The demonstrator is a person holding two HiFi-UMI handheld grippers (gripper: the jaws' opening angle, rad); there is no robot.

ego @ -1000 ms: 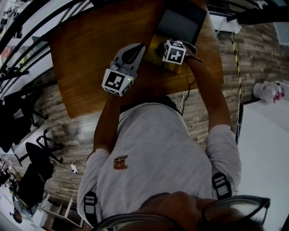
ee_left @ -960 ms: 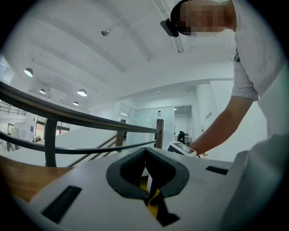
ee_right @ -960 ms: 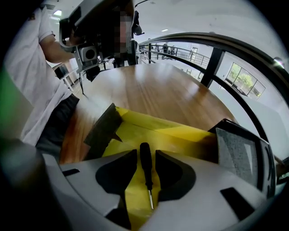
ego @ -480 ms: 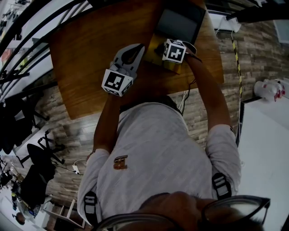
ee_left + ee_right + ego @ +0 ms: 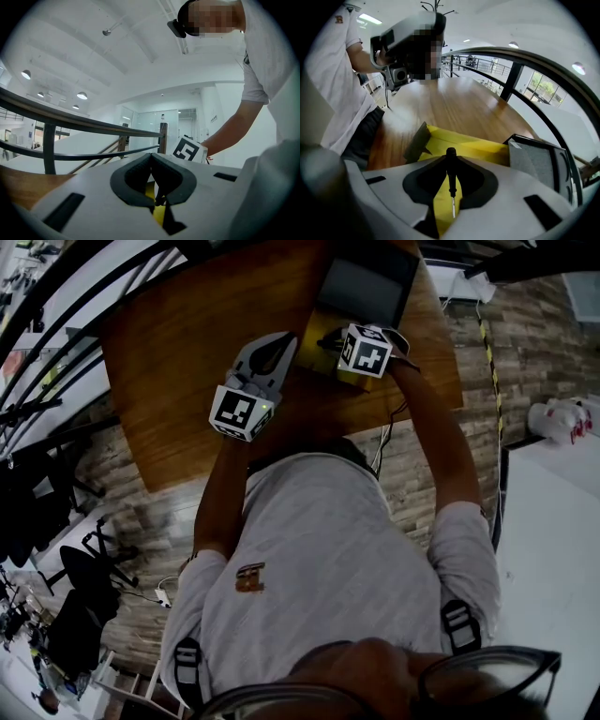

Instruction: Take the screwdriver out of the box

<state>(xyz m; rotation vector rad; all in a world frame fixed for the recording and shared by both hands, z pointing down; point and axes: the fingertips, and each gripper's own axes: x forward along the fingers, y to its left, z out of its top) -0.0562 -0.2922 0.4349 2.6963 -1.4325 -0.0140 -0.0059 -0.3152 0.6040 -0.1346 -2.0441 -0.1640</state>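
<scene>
The right gripper (image 5: 451,159) is closing its jaws on the screwdriver (image 5: 451,178), which stands handle-up between them, low in the centre of the right gripper view. Its tip hangs over the open yellow box (image 5: 480,147). The grab looks done; lifting it clear of the box seems left. The left gripper (image 5: 151,157), jaws together and empty, hovers beside the box.

A brown wooden table (image 5: 178,362) is seen from above, set on a floor (image 5: 534,343) laid in a stone-brick pattern. A dark railing (image 5: 70,123) is run along beyond the table's edge. A black office chair (image 5: 84,582) is parked on the floor, well apart from the table. Round ceiling lamps (image 5: 82,95) are lit overhead.
</scene>
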